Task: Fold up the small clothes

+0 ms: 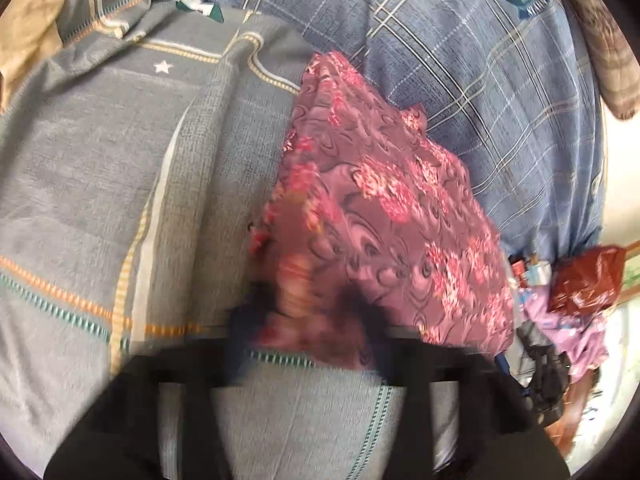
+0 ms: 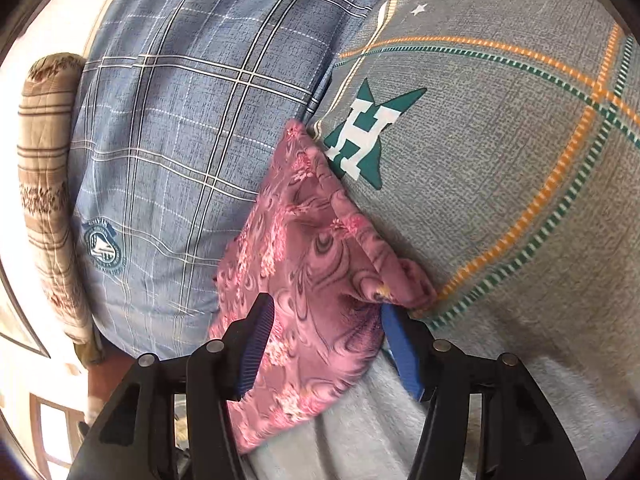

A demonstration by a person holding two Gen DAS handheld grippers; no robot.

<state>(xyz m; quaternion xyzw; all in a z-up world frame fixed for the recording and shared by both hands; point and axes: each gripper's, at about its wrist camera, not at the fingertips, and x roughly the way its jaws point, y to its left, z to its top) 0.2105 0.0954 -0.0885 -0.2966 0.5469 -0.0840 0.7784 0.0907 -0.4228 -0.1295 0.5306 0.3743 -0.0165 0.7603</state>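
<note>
A small pink-maroon floral cloth [image 1: 384, 208] lies folded on the bed, across the seam between a grey sheet and a blue plaid sheet. It also shows in the right wrist view [image 2: 304, 264]. My left gripper [image 1: 308, 320] is at the cloth's near edge; its fingers are motion-blurred and the cloth covers them, so I cannot tell their state. My right gripper [image 2: 324, 320] is open, its blue-padded fingers [image 2: 260, 340] standing on either side of the cloth's near edge, over the fabric.
The grey sheet [image 2: 500, 160] has orange and green stitched lines and a green star with an H. The blue plaid sheet [image 2: 180, 120] lies beside it. A brown checked pillow [image 2: 44, 160] lies at the bed edge. Bags and clutter [image 1: 572, 300] sit off the bed.
</note>
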